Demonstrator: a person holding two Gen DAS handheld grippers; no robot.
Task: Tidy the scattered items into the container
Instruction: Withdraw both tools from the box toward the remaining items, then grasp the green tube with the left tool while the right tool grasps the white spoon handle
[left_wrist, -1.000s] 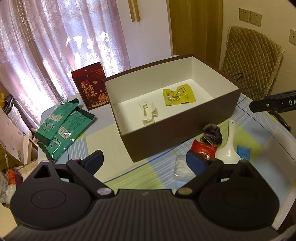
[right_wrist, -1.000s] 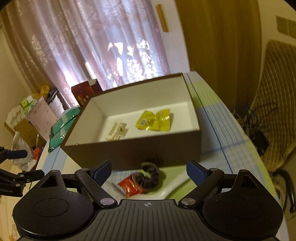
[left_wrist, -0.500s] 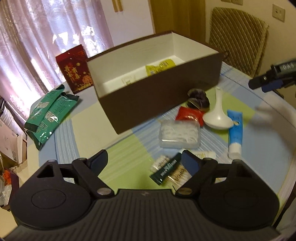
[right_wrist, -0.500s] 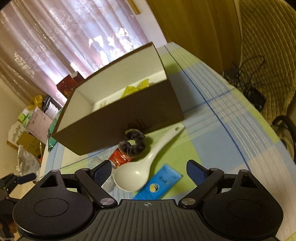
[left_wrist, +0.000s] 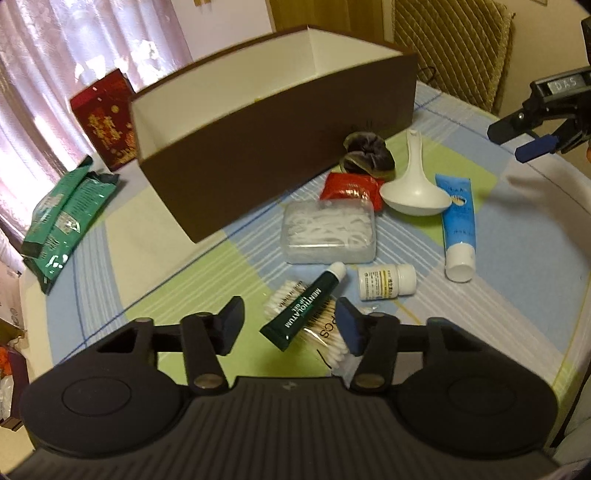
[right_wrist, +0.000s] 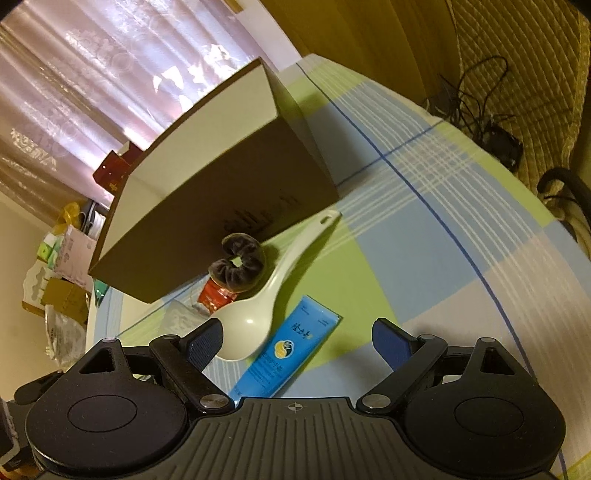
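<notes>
The brown container box (left_wrist: 273, 122) stands on the checked tablecloth; its inside is hidden from here. In front of it lie a dark scrunchie (left_wrist: 367, 157), a red packet (left_wrist: 351, 186), a white spoon (left_wrist: 413, 184), a blue tube (left_wrist: 458, 225), a clear box of floss picks (left_wrist: 328, 230), a white pill bottle (left_wrist: 386, 282), a green Mentholatum tube (left_wrist: 306, 306) and a cotton swab bag (left_wrist: 325, 330). My left gripper (left_wrist: 291, 325) is open, low over the green tube. My right gripper (right_wrist: 299, 343) is open above the blue tube (right_wrist: 291, 350), beside the spoon (right_wrist: 258, 306).
A red carton (left_wrist: 107, 118) and green packets (left_wrist: 62, 218) lie left of the box. A quilted chair (left_wrist: 450, 48) stands behind the table, with cables (right_wrist: 480, 110) on it. Bags and boxes (right_wrist: 62, 258) crowd the floor at far left. The table edge curves at right.
Both grippers have drawn back and dropped toward the near table. The box's inside has gone out of sight and the scattered items now fill the foreground.
</notes>
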